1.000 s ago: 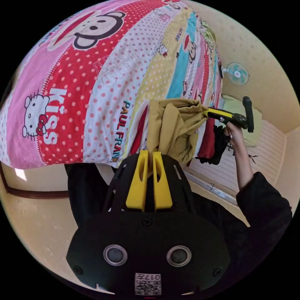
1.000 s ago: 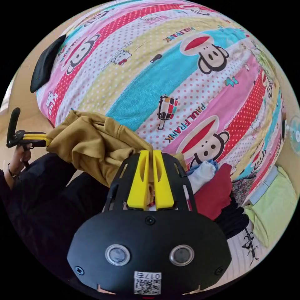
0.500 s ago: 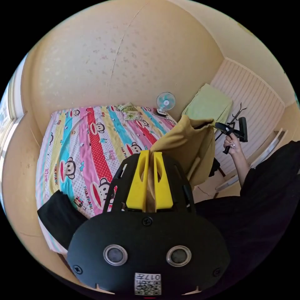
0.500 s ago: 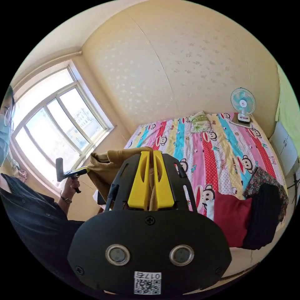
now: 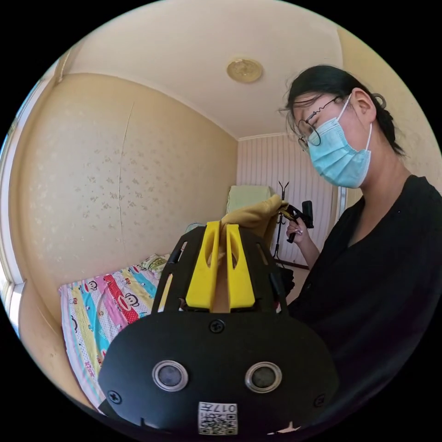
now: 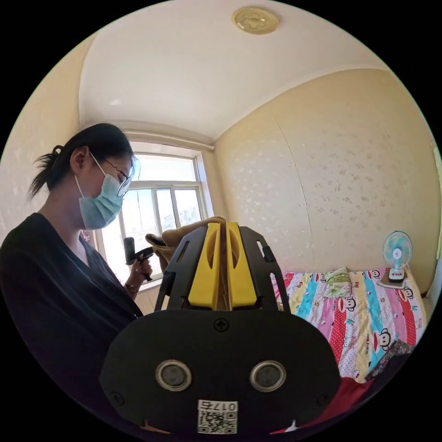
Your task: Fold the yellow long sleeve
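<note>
Mustard-yellow fabric of the yellow long sleeve rises from between the jaws of the left tool, which are closed on it, and stretches away toward 1 o'clock in the left gripper view. There the cloth ends at the right tool, held up in the person's hand in front of a striped wall, and both of its jaws appear clamped on the cloth's far end. A person in a black top stands at 3 o'clock in that view. The bed, under a striped cartoon sheet, lies at 8 o'clock, well below the raised garment.

In the right gripper view the right tool has its jaws pressed together on a band of the yellow long sleeve, which runs toward 9 o'clock to the left tool, gripped in the person's other hand before a window. A small fan stands at 3 o'clock beside the bed.
</note>
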### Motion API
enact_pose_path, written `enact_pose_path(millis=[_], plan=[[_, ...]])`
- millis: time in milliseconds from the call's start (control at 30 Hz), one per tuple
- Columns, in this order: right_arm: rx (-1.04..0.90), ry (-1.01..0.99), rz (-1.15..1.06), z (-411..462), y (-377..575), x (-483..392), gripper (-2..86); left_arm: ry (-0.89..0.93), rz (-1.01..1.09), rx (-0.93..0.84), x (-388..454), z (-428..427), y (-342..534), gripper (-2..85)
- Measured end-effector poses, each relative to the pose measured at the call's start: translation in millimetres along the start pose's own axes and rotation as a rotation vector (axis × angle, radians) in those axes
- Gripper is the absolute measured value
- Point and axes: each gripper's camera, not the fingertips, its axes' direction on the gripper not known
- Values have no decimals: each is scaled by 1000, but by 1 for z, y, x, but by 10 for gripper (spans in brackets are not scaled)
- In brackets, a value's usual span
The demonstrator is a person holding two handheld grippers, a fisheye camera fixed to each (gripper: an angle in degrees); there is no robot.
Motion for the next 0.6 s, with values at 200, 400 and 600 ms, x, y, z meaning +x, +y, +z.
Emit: enact_pose_path(millis=[200, 400, 600], plan=[[-154, 100, -3, 62, -41, 29, 25, -15, -63, -84, -52, 20, -46, 6], [-621, 189, 135, 242, 26, 200, 28, 20, -395, -439, -230, 156, 16, 11], [-905, 369, 342, 439, 228, 394, 38, -232, -743, -743, -419, 315, 194, 41]])
